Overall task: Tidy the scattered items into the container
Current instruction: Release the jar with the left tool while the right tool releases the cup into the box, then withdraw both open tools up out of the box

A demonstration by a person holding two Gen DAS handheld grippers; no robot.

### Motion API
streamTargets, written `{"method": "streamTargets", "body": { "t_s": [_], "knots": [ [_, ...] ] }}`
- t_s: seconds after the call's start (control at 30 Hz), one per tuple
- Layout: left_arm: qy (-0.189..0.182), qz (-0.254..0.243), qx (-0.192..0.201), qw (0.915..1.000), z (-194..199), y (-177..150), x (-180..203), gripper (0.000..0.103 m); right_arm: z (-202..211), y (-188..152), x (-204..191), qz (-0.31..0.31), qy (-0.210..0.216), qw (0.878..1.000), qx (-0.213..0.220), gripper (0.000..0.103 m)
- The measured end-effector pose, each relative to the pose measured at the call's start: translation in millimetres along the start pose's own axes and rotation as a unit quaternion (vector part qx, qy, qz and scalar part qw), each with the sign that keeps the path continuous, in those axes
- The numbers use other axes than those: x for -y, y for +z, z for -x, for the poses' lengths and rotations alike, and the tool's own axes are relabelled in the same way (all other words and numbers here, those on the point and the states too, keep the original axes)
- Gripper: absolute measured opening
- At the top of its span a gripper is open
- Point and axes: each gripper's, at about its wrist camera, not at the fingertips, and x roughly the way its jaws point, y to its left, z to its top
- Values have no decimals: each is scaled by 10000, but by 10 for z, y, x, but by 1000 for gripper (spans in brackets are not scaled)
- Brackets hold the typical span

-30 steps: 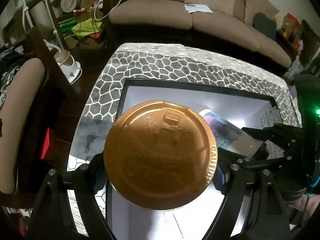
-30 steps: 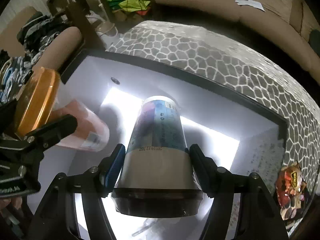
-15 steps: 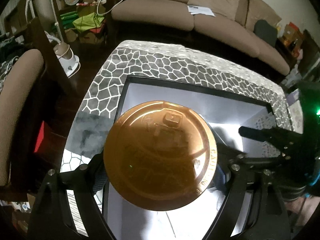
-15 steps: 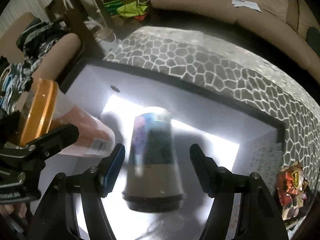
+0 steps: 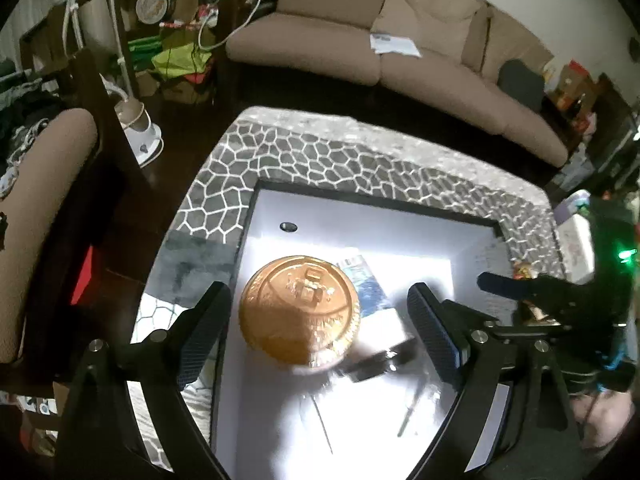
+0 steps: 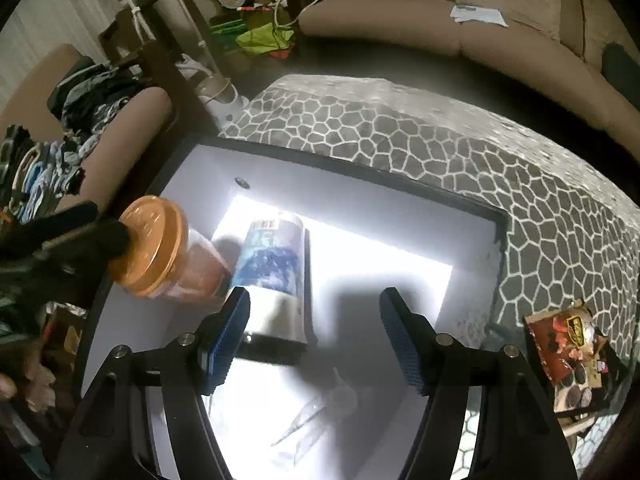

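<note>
A white box with a black rim (image 5: 372, 200) sits on the patterned table; it also shows in the right wrist view (image 6: 360, 168). An orange-lidded cup (image 5: 298, 310) lies in the box, loose between my left gripper's spread fingers; it shows in the right wrist view (image 6: 160, 256) too. A blue-and-white cup (image 6: 272, 276) lies on its side next to it (image 5: 372, 296). My left gripper (image 5: 320, 336) is open above the box. My right gripper (image 6: 314, 340) is open and empty above the box floor.
A red snack packet (image 6: 568, 356) lies on the table right of the box. Thin clear utensils (image 6: 304, 424) lie on the box floor near its front. A brown sofa (image 5: 400, 60) stands beyond the table and a chair (image 5: 44, 216) at the left.
Both grippers have opened and pulled back. The blue-and-white cup dropped from the right gripper onto the box floor, and the orange-lidded cup left the left gripper and lies in the box.
</note>
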Motion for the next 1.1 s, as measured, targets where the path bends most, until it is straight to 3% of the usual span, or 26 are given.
{"method": "streamTargets", "body": {
  "t_s": [0.2, 0.3, 0.57, 0.63, 0.77, 0.9, 0.97, 1.1],
  "knots": [
    [-247, 144, 164, 9995, 415, -204, -196, 90, 168, -79, -112, 20, 188, 9998, 117, 70],
    [-302, 312, 141, 9990, 522, -324, -363, 90, 196, -39, -225, -93, 476, 9985, 236, 70],
    [-410, 479, 291, 9976, 783, -503, -723, 90, -77, 262, -763, -370, 1167, 9919, 336, 72],
    [-439, 558, 338, 9969, 804, -514, -799, 90, -120, 312, -920, -226, 1074, 9931, 403, 76],
    [-605, 727, 381, 9948, 800, -544, -906, 90, -155, 375, -1344, 663, 482, 9947, 626, 82],
    [-676, 737, 324, 9945, 733, -588, -926, 90, -322, 414, -1531, 1151, -77, 9923, 442, 82],
    [-715, 767, 295, 9940, 715, -613, -940, 90, -411, 409, -1561, 1195, 7, 9926, 203, 82],
    [-713, 828, 289, 9936, 696, -668, -988, 90, -403, 283, -1568, 1524, -201, 9877, 277, 75]
  ]
}}
